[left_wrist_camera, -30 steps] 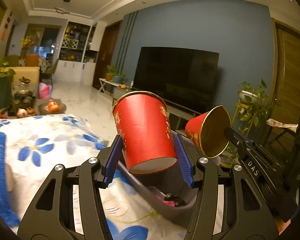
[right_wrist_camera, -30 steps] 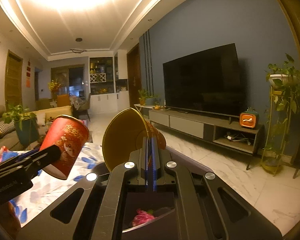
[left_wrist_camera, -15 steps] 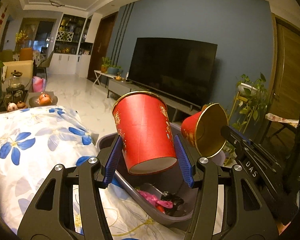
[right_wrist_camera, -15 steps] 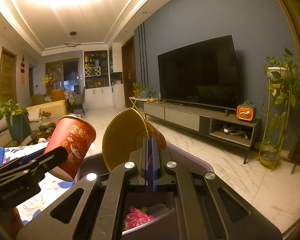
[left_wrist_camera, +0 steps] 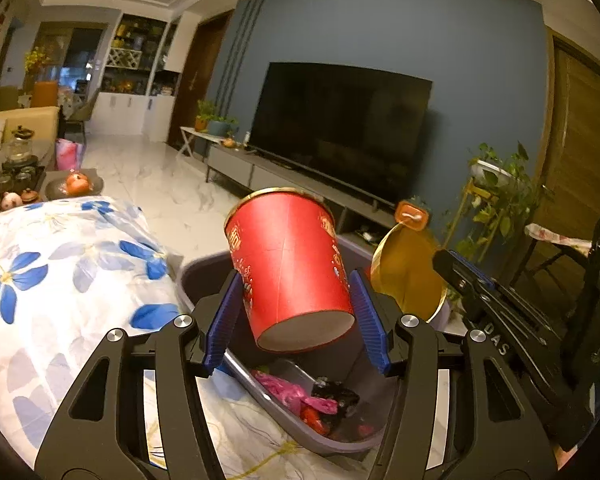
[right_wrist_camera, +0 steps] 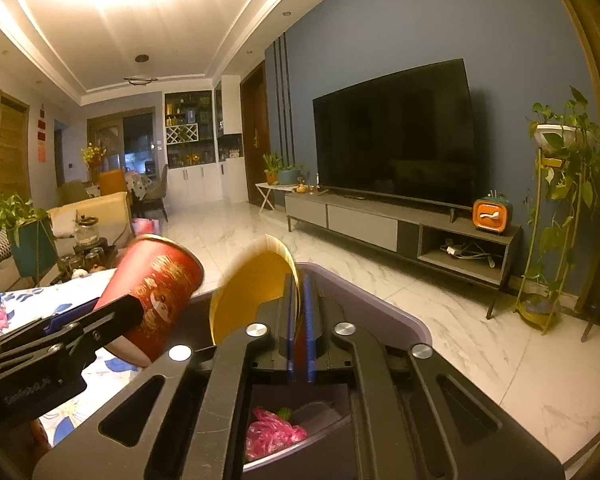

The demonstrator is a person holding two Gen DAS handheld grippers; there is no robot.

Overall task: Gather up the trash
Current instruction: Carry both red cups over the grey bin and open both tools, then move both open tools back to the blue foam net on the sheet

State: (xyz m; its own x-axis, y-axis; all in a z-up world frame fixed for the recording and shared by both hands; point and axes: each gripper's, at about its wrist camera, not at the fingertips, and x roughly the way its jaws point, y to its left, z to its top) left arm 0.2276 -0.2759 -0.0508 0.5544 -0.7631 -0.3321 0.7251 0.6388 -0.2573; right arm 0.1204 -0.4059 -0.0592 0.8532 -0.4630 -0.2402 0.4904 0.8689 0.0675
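Red paper cup (left_wrist_camera: 290,268) is held across its body by the left gripper (left_wrist_camera: 296,320), above the grey bin (left_wrist_camera: 204,276). The right gripper (right_wrist_camera: 299,320) has its fingers nearly together on the wall of a second cup (right_wrist_camera: 252,292) — gold inside. Pink wrappers (left_wrist_camera: 288,394) already lie in the bin; both cups are not yet dropped.

Black claw (left_wrist_camera: 296,320) frames (silver screws), ribbed blue pads (left_wrist_camera: 222,316).

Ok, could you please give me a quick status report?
Left gripper shut on red cup. Right gripper pinching second cup rim. Both above bin; nothing blocking.
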